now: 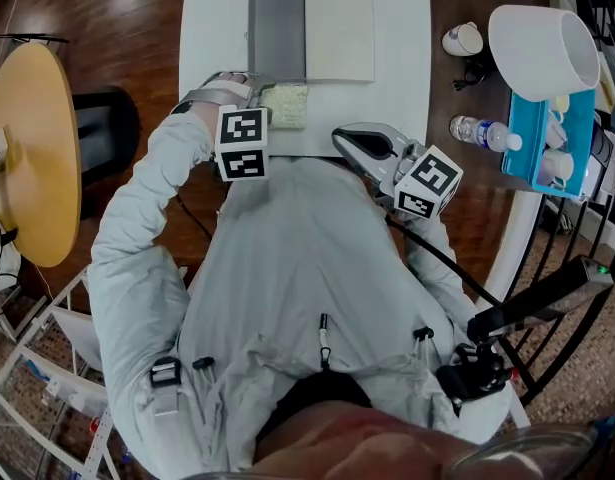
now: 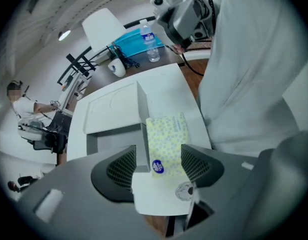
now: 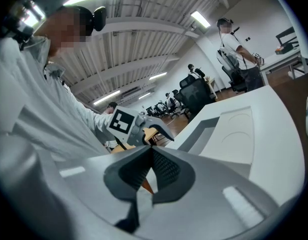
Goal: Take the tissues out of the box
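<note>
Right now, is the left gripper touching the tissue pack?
Cannot tell. Left gripper view: the tissue pack sits between the spread jaws of the left gripper; one pad stands clear, the other overlaps its edge.

Pale yellow soft tissue pack (image 2: 166,136), patterned with small blue-grey dots, bears a round blue sticker (image 2: 157,167); white rectangular box (image 1: 277,30), grey inside; white bench (image 1: 407,68).

Tissue pack (image 2: 166,139) outside the open box (image 1: 276,30)
Pale yellow, patterned, with a blue sticker, it lies flat on the white surface (image 1: 402,68), just beside the grey box.
</note>
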